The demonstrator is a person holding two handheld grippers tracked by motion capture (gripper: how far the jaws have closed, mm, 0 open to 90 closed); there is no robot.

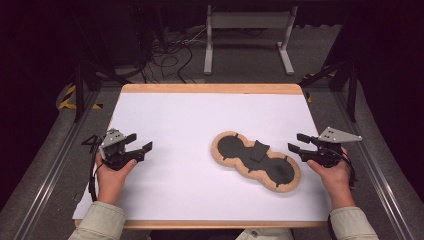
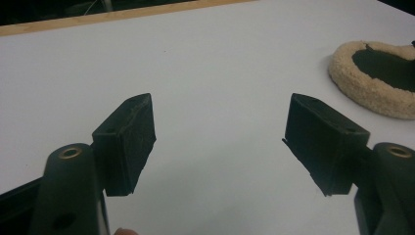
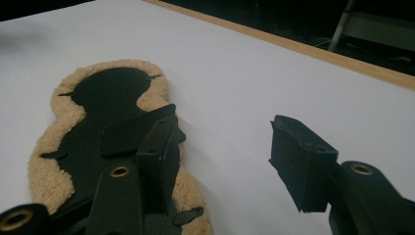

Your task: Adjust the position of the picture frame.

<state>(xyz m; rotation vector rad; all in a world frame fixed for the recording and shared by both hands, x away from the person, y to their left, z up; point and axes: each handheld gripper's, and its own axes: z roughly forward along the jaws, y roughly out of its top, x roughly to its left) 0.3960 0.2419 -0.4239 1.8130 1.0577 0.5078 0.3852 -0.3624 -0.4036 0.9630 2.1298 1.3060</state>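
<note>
Lying right of centre on the white bench (image 1: 165, 120) in the high view, the fleece pad (image 1: 255, 161) is showing its black underside, long axis running far-left to near-right. The left gripper (image 1: 140, 146) is hovering well apart at the left, jaws apart; the right gripper (image 1: 295, 143) is sitting just beside the pad's right end, jaws apart too.

Looking along the left gripper (image 2: 220, 142), nothing is lying between its spread jaws, the pad (image 2: 377, 93) sitting far right.

Looking along the right gripper (image 3: 222, 156), one jaw is hanging over the pad (image 3: 49, 161), the other over bare bench.
</note>
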